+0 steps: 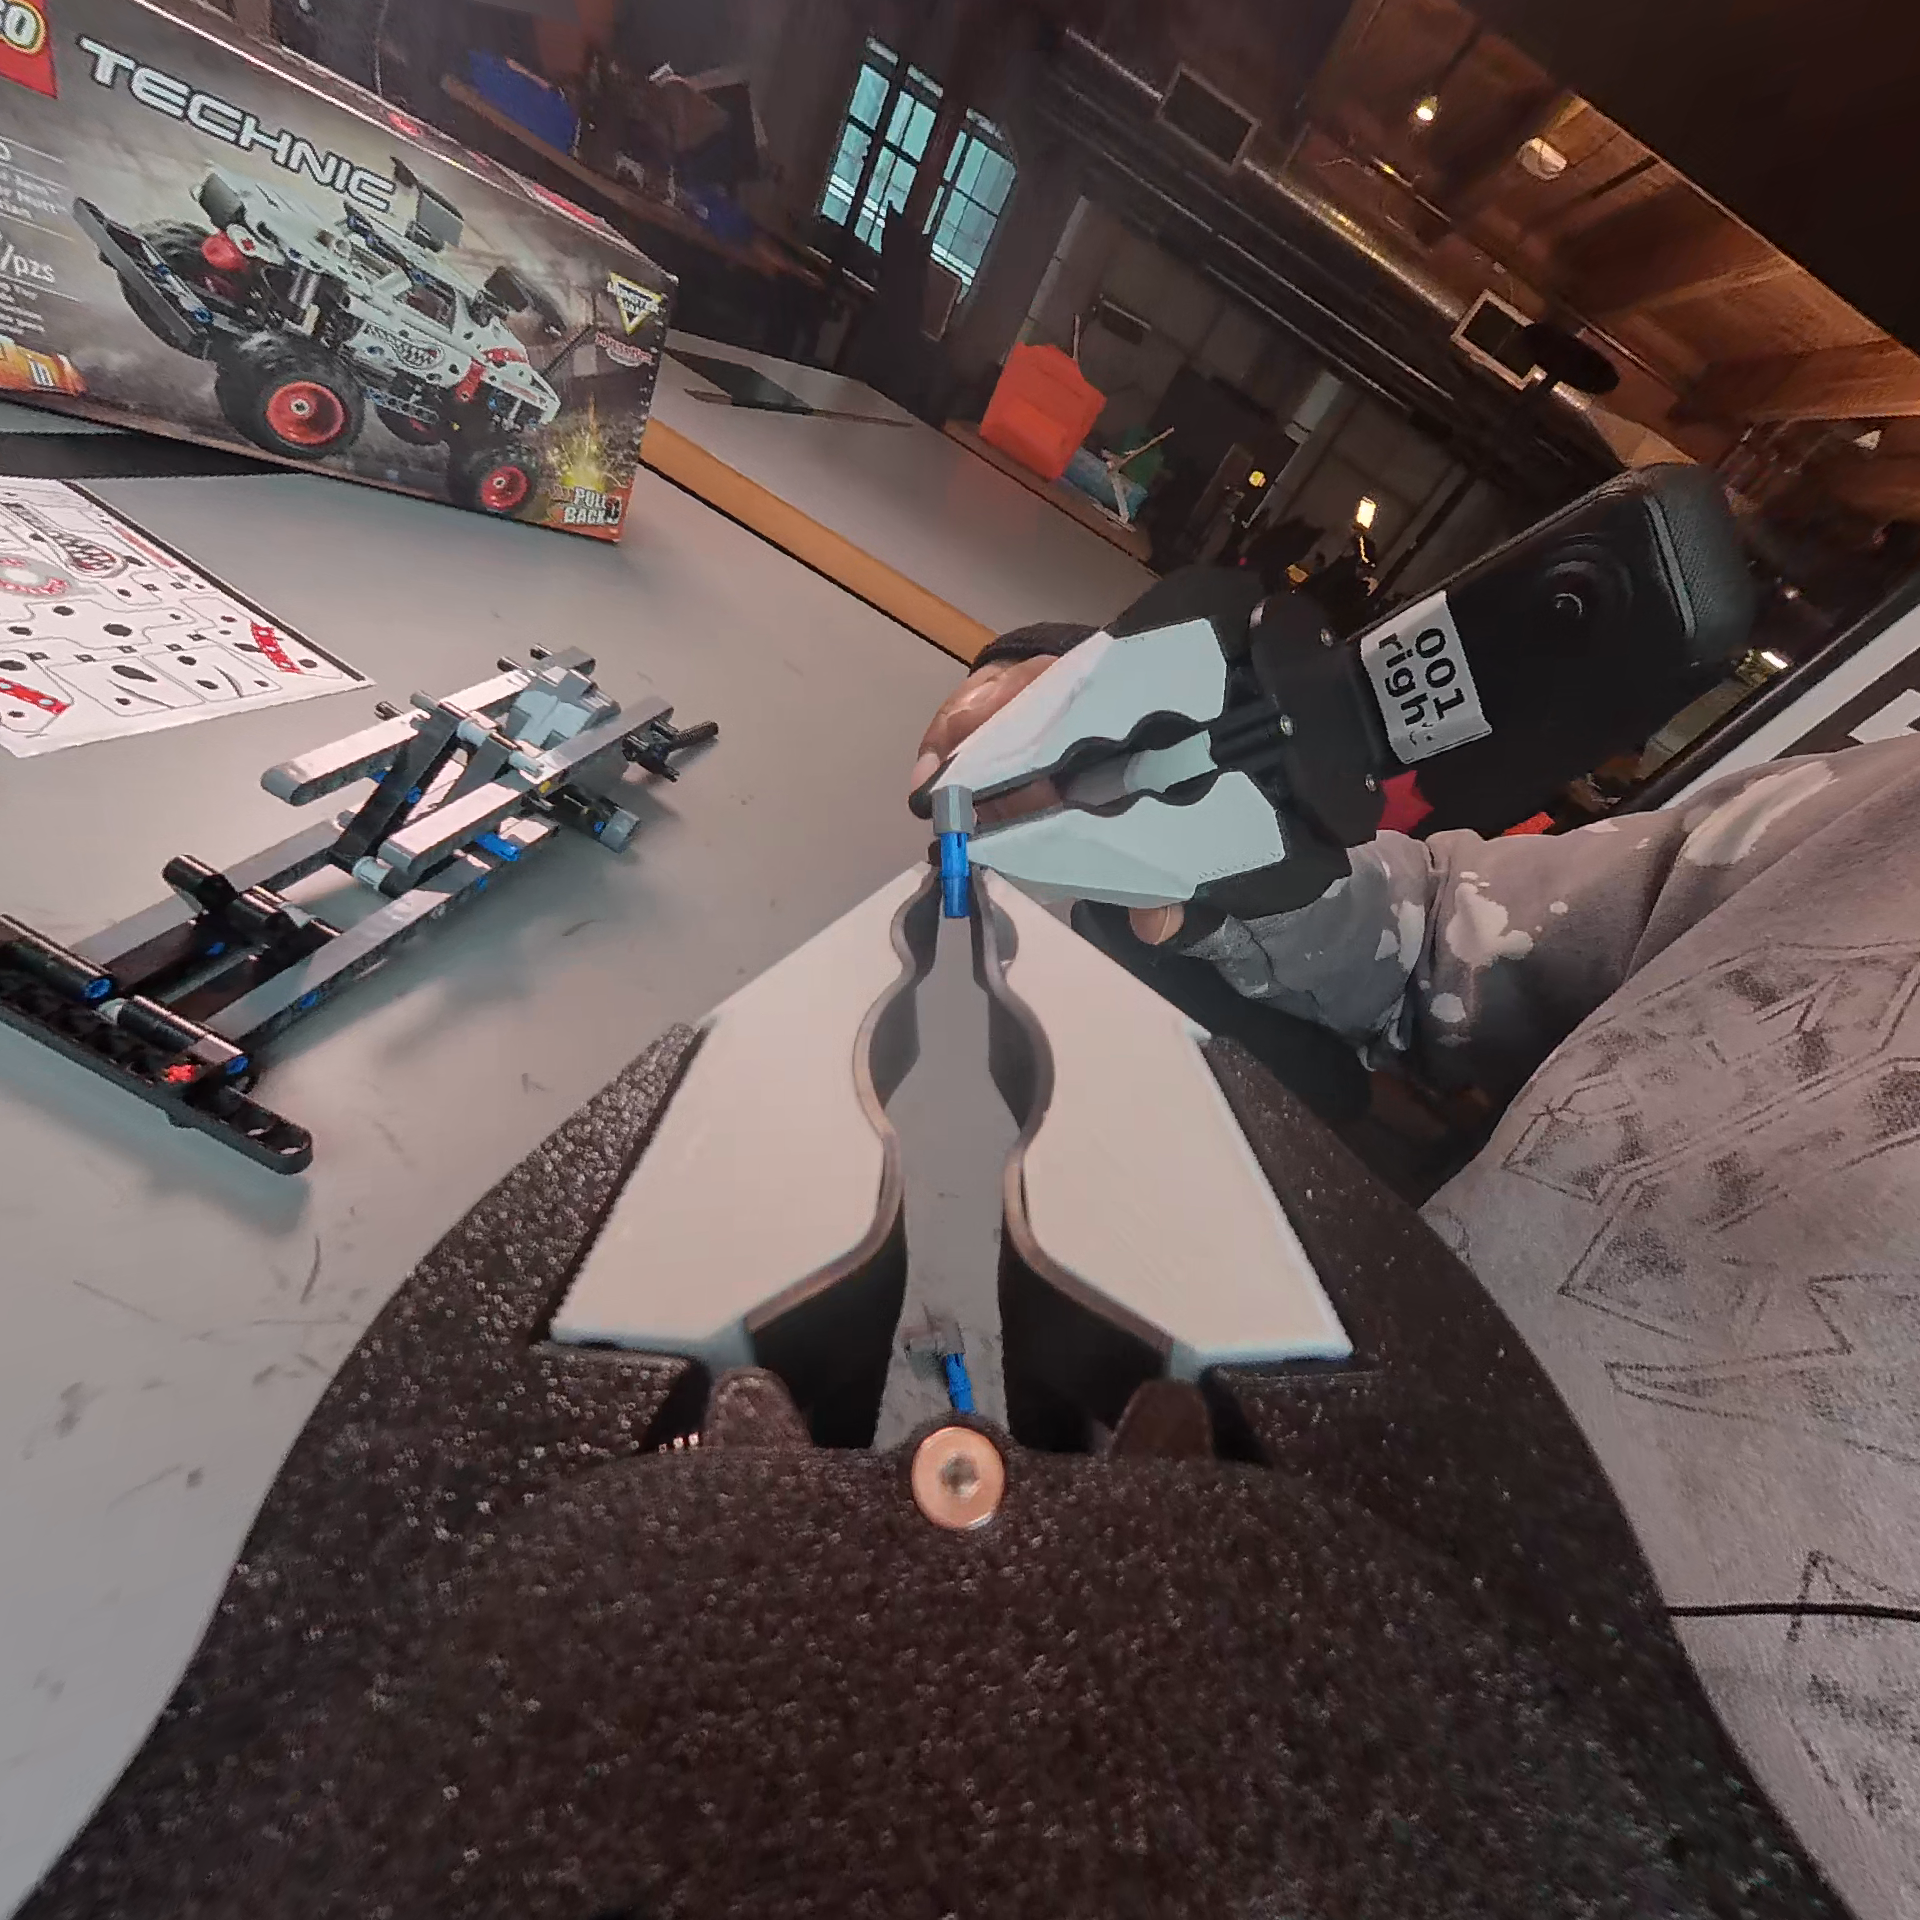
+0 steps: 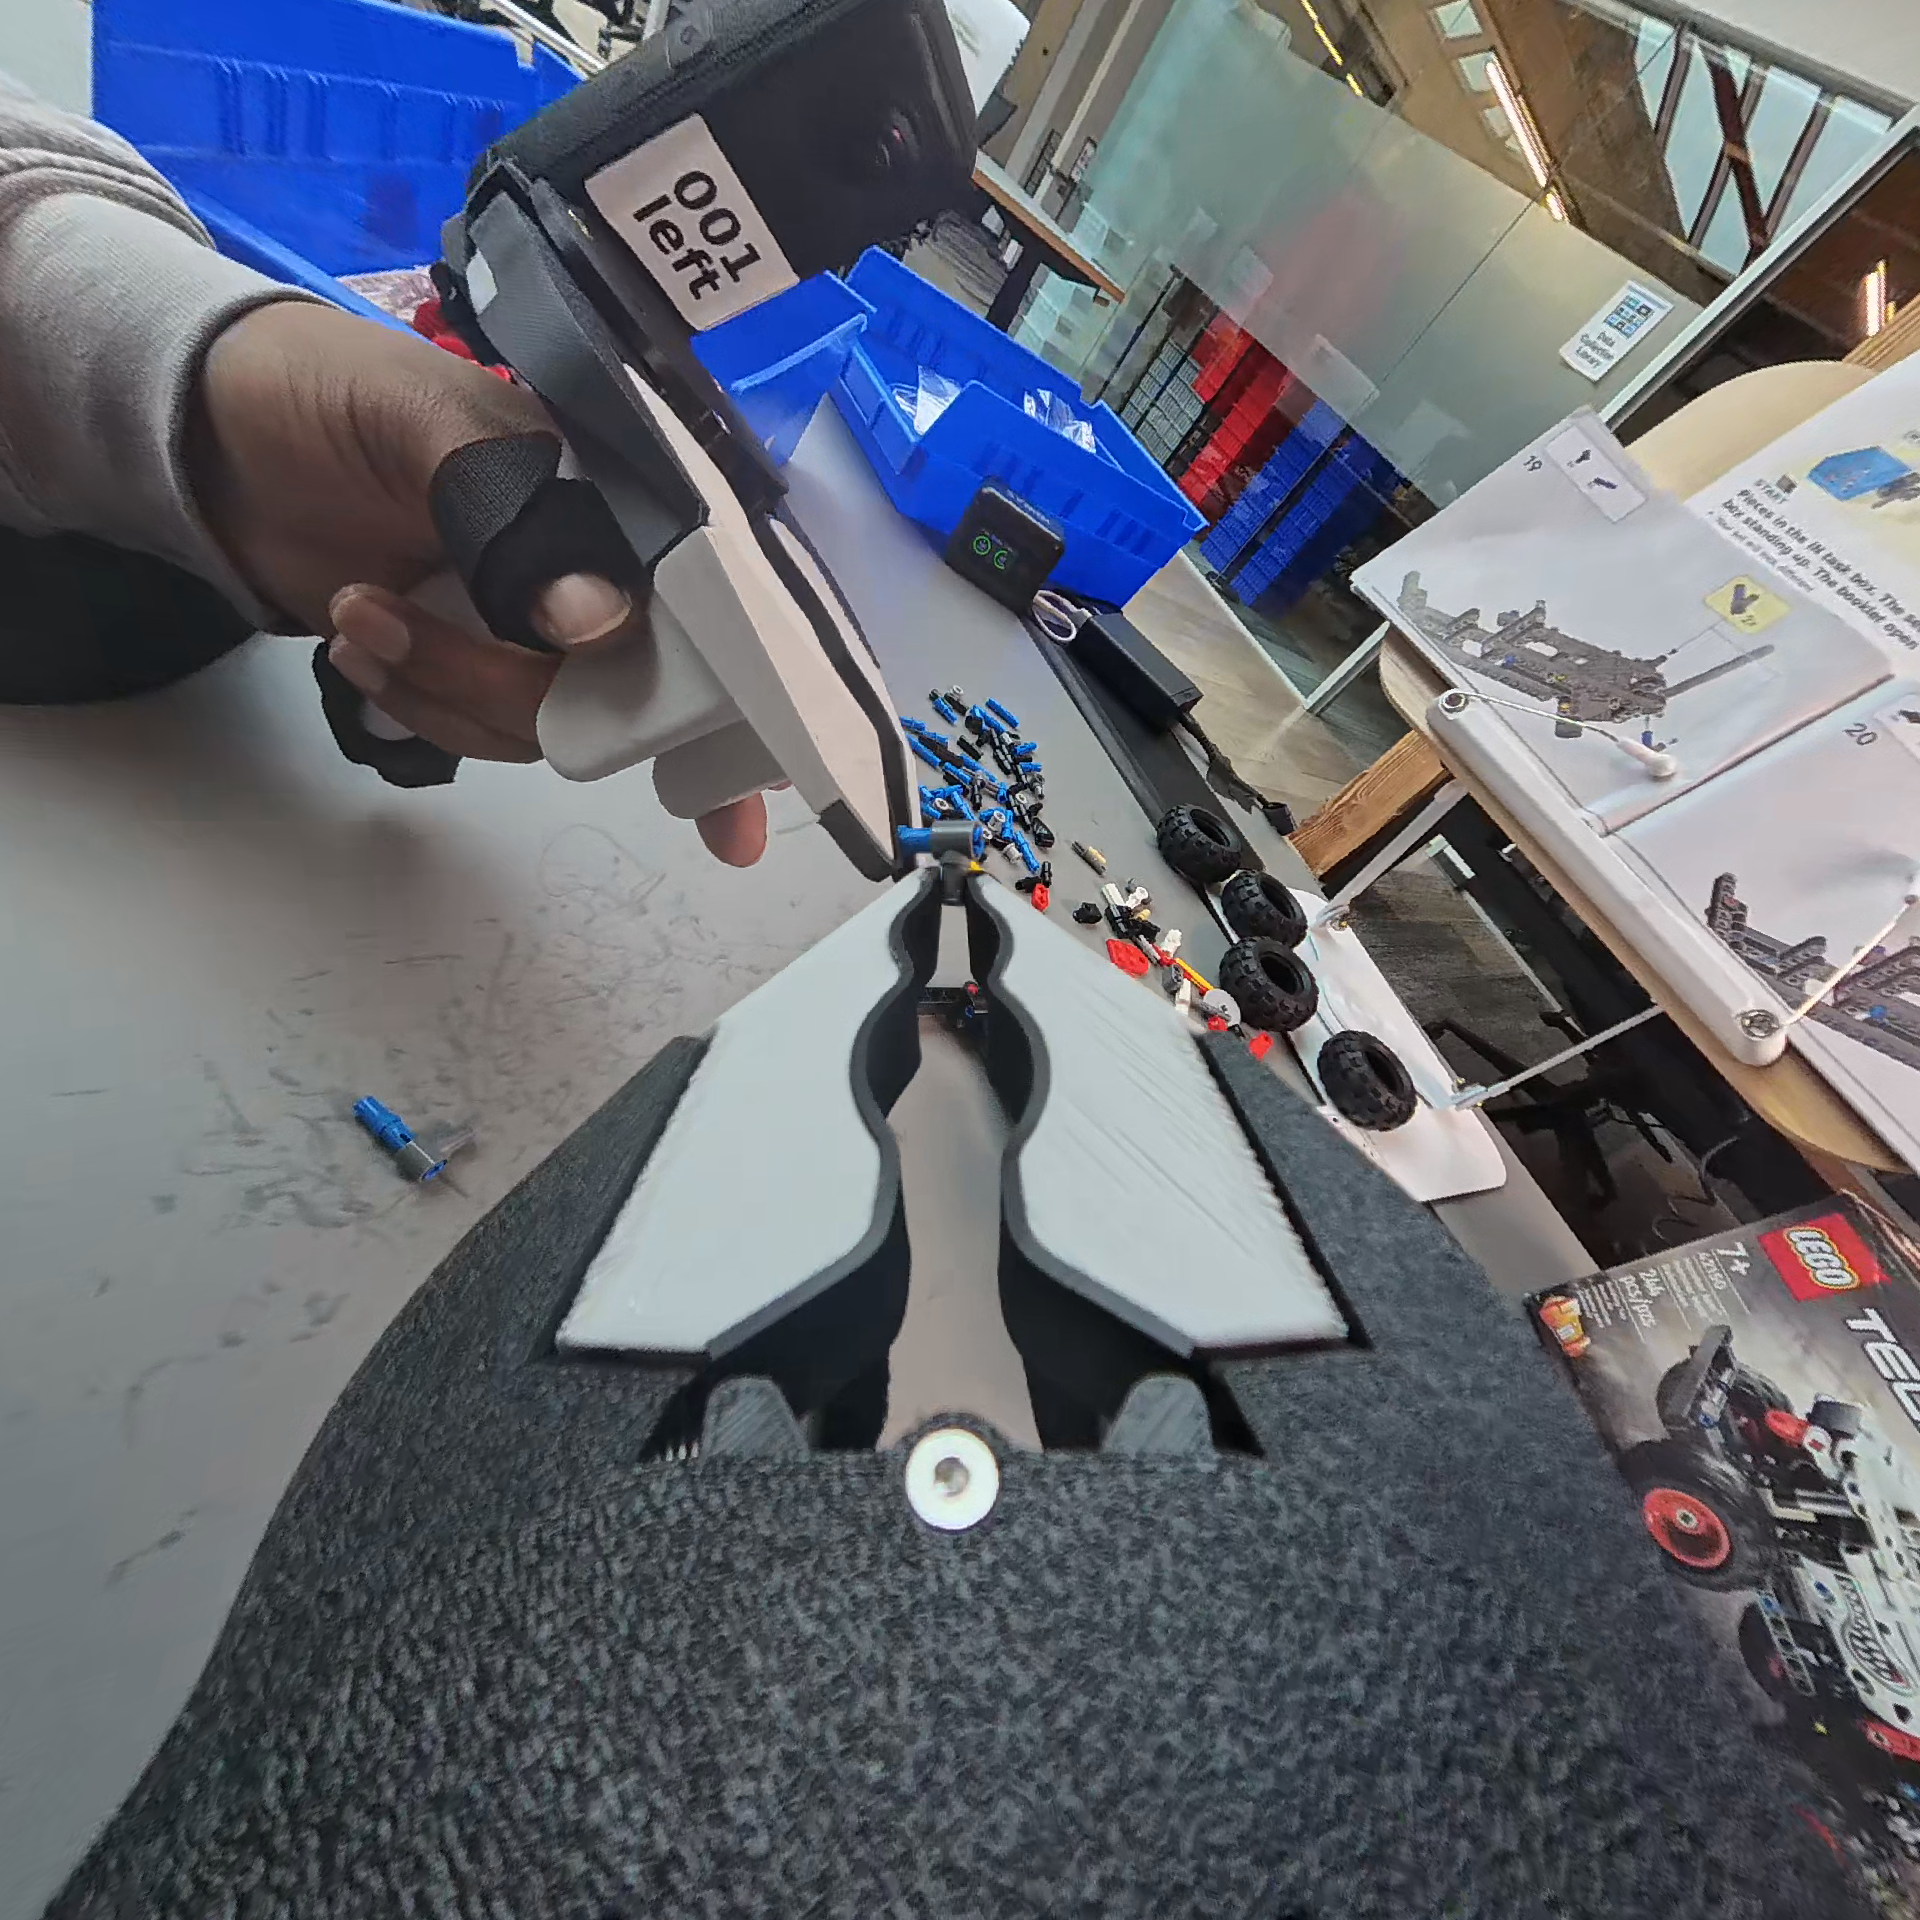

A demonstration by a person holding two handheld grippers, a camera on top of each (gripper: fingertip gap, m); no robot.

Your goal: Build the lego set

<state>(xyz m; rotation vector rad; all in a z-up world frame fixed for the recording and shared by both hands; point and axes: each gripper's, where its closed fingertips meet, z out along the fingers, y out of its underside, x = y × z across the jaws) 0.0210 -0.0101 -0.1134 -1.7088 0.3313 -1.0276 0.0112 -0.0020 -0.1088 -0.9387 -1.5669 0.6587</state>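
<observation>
Lego blue pin (image 1: 953, 883) is pinched in the nearly closed left claw (image 1: 951, 902) above the table (image 1: 727, 582) and mated into the grey connector (image 1: 952, 808) clamped by the right claw (image 2: 948, 871); a straight push is judged next.

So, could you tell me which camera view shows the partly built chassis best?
The left wrist view: the chassis lies whole and unobstructed on the grey table, left of the left gripper. The right wrist view does not show it, only its printed picture in the instruction booklet.
</observation>
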